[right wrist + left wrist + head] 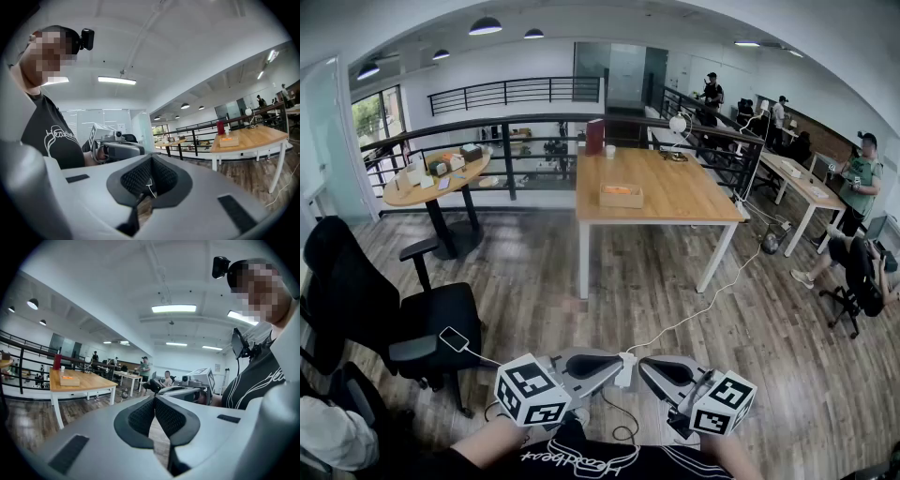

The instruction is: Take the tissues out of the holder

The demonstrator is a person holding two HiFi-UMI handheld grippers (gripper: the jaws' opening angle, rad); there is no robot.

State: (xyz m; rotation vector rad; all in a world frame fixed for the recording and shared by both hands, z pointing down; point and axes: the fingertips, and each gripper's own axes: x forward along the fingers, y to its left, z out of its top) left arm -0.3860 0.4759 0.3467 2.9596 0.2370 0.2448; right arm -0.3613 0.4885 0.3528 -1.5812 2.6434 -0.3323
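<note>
A wooden tissue holder [621, 194] with something orange on top stands far off on the long wooden table [675, 192]. It also shows small in the left gripper view as the holder [70, 380] and in the right gripper view as the holder [229, 141]. Both grippers are held low against the person's body, tips pointing at each other. My left gripper [617, 360] is shut, its pads meeting with nothing between them [154, 399]. My right gripper [645, 364] is shut and empty too [151, 159]. Neither is near the holder.
A black office chair [403, 319] with a phone [453, 338] on its seat stands at the left. A white cable [703, 305] runs across the wood floor. A round table [436, 178], a black railing [534, 131] and people at desks [862, 178] lie beyond.
</note>
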